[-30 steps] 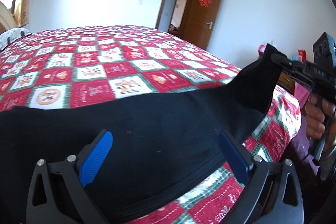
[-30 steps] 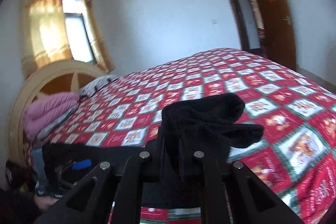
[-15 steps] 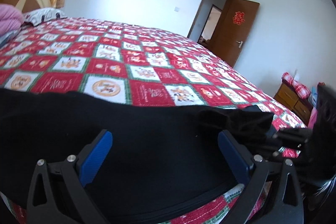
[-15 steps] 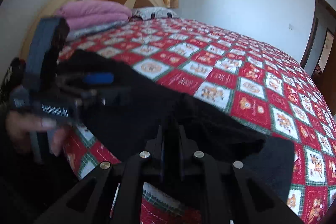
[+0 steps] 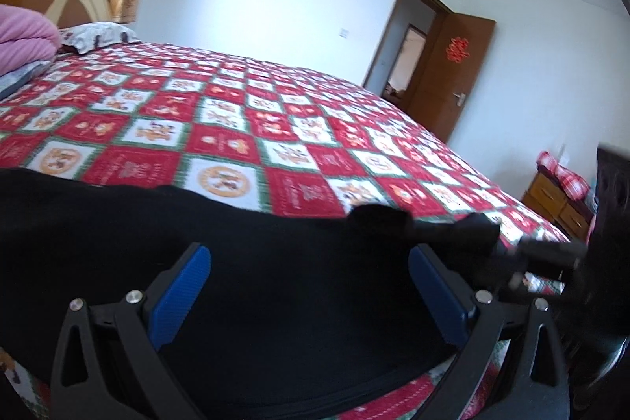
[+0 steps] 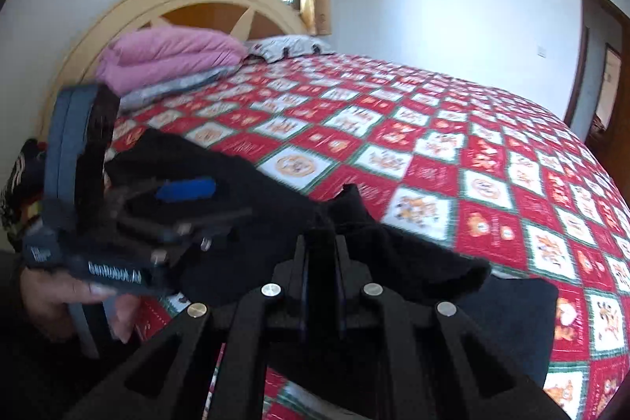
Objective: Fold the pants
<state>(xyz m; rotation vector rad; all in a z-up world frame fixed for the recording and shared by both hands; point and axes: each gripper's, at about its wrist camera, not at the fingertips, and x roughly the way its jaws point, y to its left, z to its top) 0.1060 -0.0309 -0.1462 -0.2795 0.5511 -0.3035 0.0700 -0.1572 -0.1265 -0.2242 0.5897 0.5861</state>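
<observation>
**Right gripper carries a pinched end of the pants across toward the left**

A bed (image 5: 299,128) with a red, white and green patchwork quilt fills both views, with a pink folded blanket (image 6: 169,58) stacked at the curved headboard (image 6: 157,6). The black pants (image 5: 275,270) lie spread along the near edge of the bed, under both tools.

The step in hand looks like a fold of one end over the rest. To do it well, the carried end should travel low and level over the lower layer, land with its edge matched to the edge beneath, and be let go only once the cloth lies flat; the free gripper could pin the lower layer so it does not drag.

The right gripper (image 6: 322,250) is clamped on a bunched fold of the pants, its fingers pressed together with black cloth rising between them and draping to the right. It points across the bed toward the headboard side, close to the other tool.

The left gripper (image 5: 307,286) hovers over the cloth with its blue pads (image 5: 181,296) spread wide and nothing between them; whether its tips touch the fabric is hard to judge through the motion blur. In the right wrist view the left hand (image 6: 59,298) holds its handle at the bed's near edge.
</observation>
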